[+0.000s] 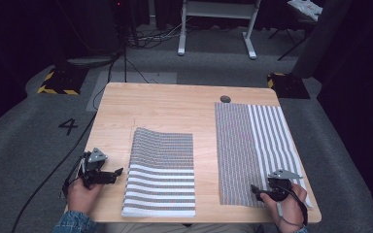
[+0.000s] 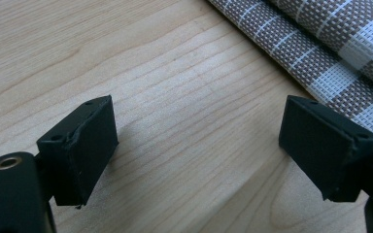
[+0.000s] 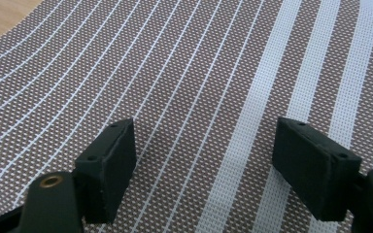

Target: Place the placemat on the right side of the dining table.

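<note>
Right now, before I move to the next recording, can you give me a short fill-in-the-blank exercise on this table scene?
1. The wooden table carries ____ striped woven placemats.
2. The folded brown-and-white striped woven placemat lies nearer the ____ gripper.
3. The right gripper hovers with its fingers ____ over the flat brown-and-white striped woven placemat.

Missing words: two; left; open

free: bare table [image 1: 165,104] ahead of you, lane between mats | blocked: folded mat [image 1: 161,170] centre, flat mat [image 1: 252,145] right
</note>
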Demonstrator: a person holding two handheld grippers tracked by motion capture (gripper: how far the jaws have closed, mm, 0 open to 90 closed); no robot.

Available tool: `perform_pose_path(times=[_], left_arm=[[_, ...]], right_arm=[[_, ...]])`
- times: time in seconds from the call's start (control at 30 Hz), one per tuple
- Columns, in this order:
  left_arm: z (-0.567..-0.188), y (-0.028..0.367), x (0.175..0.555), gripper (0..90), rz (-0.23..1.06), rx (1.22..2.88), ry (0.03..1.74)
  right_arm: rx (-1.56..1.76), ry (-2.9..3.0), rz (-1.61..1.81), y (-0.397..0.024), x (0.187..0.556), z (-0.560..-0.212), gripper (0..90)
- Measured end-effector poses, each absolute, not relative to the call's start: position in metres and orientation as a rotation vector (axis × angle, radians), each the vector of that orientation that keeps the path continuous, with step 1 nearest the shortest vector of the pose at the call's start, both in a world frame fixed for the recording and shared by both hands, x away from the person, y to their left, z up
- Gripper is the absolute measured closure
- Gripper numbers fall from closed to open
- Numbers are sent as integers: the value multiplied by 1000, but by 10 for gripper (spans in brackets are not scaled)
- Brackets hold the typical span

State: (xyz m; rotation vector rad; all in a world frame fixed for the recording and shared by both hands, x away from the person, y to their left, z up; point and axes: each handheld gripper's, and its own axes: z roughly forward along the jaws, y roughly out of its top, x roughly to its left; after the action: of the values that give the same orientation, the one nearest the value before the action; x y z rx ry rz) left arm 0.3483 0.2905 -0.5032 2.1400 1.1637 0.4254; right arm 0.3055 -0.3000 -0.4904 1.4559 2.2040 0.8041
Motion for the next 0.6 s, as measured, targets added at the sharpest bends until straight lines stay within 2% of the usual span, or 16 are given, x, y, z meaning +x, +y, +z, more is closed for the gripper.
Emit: perform_pose_path(times=[0.6], left_arm=[[-503,290,348,142,423,2140,1164]], right_arm=[[1425,2230,824,-312,345,-490,243]])
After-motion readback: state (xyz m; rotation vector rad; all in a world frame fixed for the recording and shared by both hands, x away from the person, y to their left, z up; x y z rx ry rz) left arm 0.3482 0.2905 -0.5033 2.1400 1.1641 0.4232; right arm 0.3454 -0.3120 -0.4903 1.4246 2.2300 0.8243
